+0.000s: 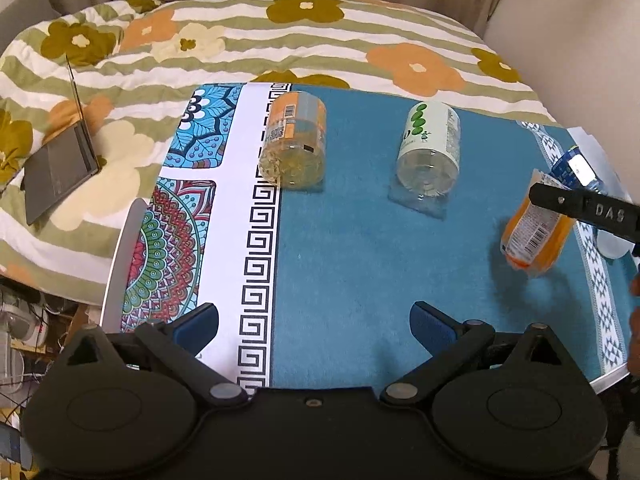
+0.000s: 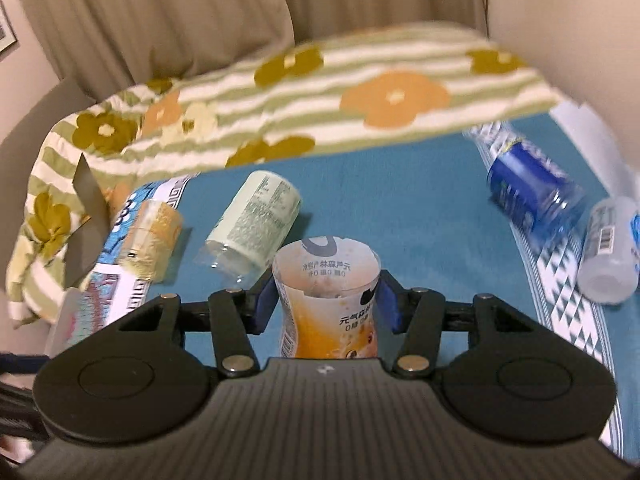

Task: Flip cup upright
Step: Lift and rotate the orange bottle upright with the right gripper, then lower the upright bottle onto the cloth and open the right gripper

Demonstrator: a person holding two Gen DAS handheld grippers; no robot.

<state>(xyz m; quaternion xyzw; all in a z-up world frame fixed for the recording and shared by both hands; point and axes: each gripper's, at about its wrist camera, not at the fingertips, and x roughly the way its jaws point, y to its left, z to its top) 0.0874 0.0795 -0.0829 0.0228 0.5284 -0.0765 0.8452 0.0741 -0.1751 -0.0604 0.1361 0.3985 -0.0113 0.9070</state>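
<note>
An orange-labelled cut-bottle cup (image 2: 326, 304) sits between my right gripper's blue pads, open end pointing away from the camera. My right gripper (image 2: 326, 304) is shut on it and holds it above the blue mat. In the left wrist view the same cup (image 1: 534, 232) hangs tilted at the right, under the right gripper's black finger (image 1: 588, 210). My left gripper (image 1: 316, 330) is open and empty over the mat's near edge.
On the blue mat (image 1: 360, 240) a yellow-orange cup (image 1: 294, 140) and a green-labelled cup (image 1: 430, 146) lie on their sides. A blue-labelled bottle (image 2: 532, 184) and a white one (image 2: 610, 252) lie at the right. A laptop (image 1: 60, 160) rests on the flowered quilt to the left.
</note>
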